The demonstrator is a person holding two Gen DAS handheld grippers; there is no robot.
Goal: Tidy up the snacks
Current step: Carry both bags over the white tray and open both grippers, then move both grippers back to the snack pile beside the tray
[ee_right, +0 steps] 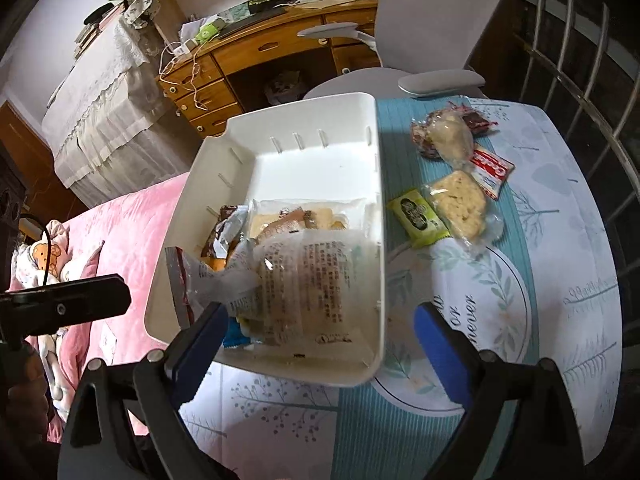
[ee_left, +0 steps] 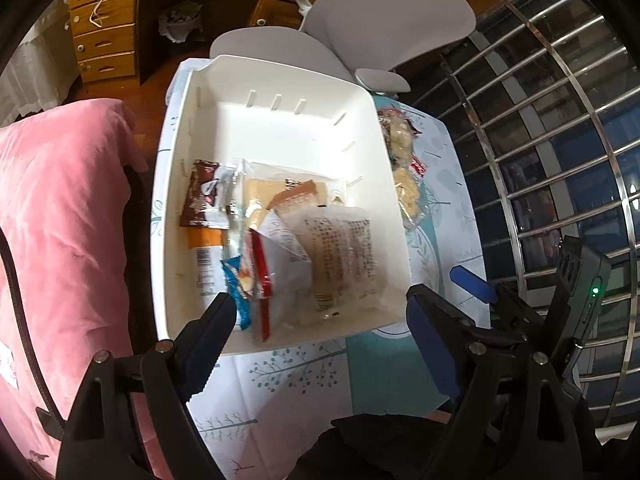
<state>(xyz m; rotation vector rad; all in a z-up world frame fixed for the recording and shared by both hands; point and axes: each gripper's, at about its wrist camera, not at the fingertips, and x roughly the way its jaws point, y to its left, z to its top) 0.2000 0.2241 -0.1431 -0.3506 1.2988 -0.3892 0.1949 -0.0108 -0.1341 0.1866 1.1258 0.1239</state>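
A white plastic bin (ee_left: 224, 92) (ee_right: 360, 152) stands on the table and holds several snack packets, among them a clear bag of cake slices (ee_left: 340, 248) (ee_right: 308, 280) and a brown packet (ee_left: 198, 200). My left gripper (ee_left: 316, 320) is open and empty, hovering over the bin's near end. My right gripper (ee_right: 320, 332) is open and empty above the bin's near wall. Loose snacks lie on the table right of the bin: a green packet (ee_right: 420, 216), a rice cake in clear wrap (ee_right: 460, 204) (ee_left: 408, 192), a red and white packet (ee_right: 490, 170) and a dark wrapped snack (ee_right: 444, 132).
The table wears a blue and white printed cloth (ee_right: 540, 280) (ee_left: 300, 368). A grey chair (ee_right: 432, 20) (ee_left: 380, 12) stands behind it. A pink bed cover (ee_left: 60, 220) (ee_right: 120, 232) lies to the left. Metal window bars (ee_left: 560, 140) are on the right. A wooden desk (ee_right: 240, 60) stands at the back.
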